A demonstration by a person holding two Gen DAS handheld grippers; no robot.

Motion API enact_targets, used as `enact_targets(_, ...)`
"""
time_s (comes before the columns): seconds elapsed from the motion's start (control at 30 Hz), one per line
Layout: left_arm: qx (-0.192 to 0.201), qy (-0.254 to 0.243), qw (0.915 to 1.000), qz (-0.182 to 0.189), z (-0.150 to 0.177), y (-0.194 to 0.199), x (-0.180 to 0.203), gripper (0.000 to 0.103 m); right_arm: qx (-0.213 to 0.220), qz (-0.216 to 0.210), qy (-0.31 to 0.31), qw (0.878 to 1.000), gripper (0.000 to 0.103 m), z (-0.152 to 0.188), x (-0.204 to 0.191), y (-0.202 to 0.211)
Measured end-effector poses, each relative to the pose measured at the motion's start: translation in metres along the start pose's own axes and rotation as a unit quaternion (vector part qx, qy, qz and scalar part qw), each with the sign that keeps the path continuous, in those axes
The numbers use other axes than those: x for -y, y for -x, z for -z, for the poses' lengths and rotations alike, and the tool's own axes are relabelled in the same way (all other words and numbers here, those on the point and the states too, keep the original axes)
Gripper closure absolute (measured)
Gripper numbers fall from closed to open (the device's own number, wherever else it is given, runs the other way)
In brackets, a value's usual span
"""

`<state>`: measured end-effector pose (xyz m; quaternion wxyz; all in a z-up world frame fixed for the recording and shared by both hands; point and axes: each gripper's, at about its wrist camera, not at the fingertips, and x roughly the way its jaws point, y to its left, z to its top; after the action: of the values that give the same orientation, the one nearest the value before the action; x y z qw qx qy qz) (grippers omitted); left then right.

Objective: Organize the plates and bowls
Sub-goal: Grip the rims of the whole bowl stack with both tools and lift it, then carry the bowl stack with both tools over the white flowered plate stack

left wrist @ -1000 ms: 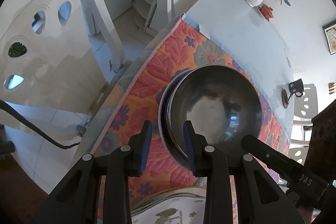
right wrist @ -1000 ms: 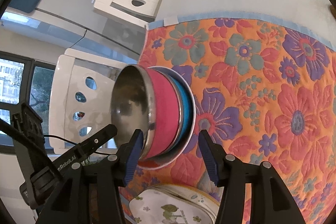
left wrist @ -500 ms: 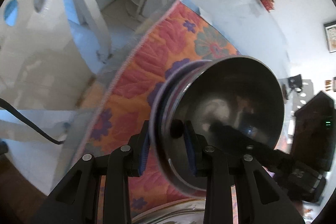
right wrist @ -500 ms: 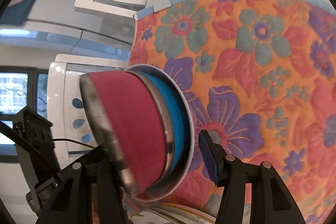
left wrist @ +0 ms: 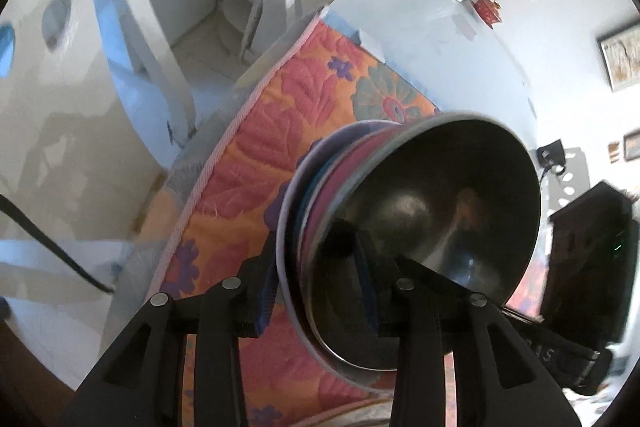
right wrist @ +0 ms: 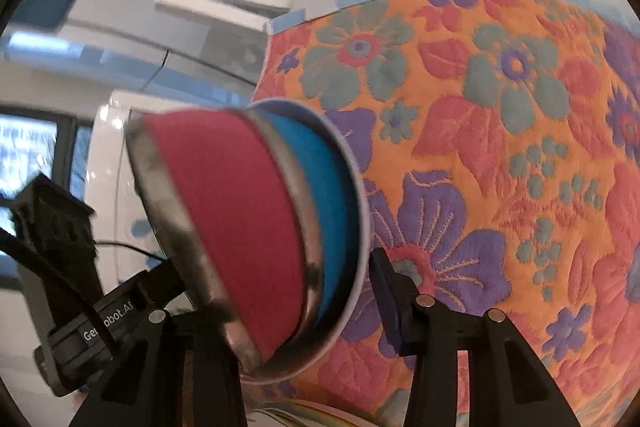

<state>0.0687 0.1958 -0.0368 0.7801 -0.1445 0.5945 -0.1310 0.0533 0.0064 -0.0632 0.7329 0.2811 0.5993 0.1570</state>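
left claw (left wrist: 320, 287) closed further onto near rim of bowl stack (left wrist: 420, 227) | right claw (right wrist: 288, 287) closing around far side, grip unclear | stack between both claws, tilted

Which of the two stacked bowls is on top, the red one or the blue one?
The red bowl is on top, nested in the blue bowl. The blue one shows only as a band between the red bowl's side and the white plate beneath.
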Motion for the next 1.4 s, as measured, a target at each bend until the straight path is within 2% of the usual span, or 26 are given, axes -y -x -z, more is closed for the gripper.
enact_targets(0.23, -0.005, -0.029, 0.9995, -0.009, 0.008, 0.003, 0.005, 0.070, 0.005, 0.012, 0.022, 1.000, 0.060, 0.005, -0.005, 0.002)
enact_targets(0.33, -0.011, -0.022, 0.9997, 0.005, 0.008, 0.001, -0.002, 0.070, -0.001, -0.005, 0.007, 1.000, 0.061, 0.005, 0.004, -0.001)
enact_targets(0.43, -0.004, 0.002, 0.9998, 0.020, 0.004, 0.003, -0.009, 0.072, -0.001, -0.009, -0.027, 1.000, 0.044, 0.002, 0.015, -0.004)
enact_targets(0.5, -0.005, 0.012, 0.9996, 0.024, -0.001, 0.001, -0.009, 0.069, 0.012, -0.021, -0.029, 0.999, 0.044, -0.001, 0.016, -0.004)
enact_targets(0.57, 0.000, -0.003, 0.9999, 0.016, -0.003, 0.000, -0.004, 0.069, 0.018, -0.030, -0.027, 0.999, 0.051, -0.004, 0.013, -0.004)
enact_targets(0.7, 0.004, -0.045, 0.9989, -0.007, -0.005, -0.001, 0.007, 0.068, 0.028, 0.009, 0.025, 0.999, 0.051, -0.004, -0.004, -0.004)
enact_targets(0.93, -0.001, -0.064, 0.9980, 0.003, -0.008, -0.002, 0.005, 0.068, 0.026, -0.010, 0.019, 0.999, 0.054, -0.005, 0.008, -0.002)
enact_targets(1.03, 0.002, -0.042, 0.9988, 0.023, -0.012, -0.002, -0.001, 0.067, 0.038, -0.007, -0.010, 0.999, 0.038, -0.007, 0.021, 0.001)
enact_targets(1.13, 0.006, -0.031, 0.9990, 0.033, -0.018, -0.005, -0.001, 0.062, 0.055, -0.026, -0.019, 0.998, 0.041, -0.010, 0.024, 0.005)
enact_targets(1.17, 0.007, -0.034, 0.9989, 0.033, -0.019, -0.006, 0.001, 0.061, 0.061, -0.032, -0.017, 0.997, 0.050, -0.012, 0.022, 0.006)
enact_targets(1.27, 0.014, -0.064, 0.9977, 0.015, -0.019, -0.006, 0.010, 0.064, 0.065, -0.007, 0.015, 0.998, 0.050, -0.015, 0.011, 0.006)
enact_targets(1.4, 0.021, -0.090, 0.9957, 0.006, -0.016, -0.004, 0.016, 0.063, 0.071, -0.012, 0.018, 0.997, 0.050, -0.015, 0.014, 0.010)
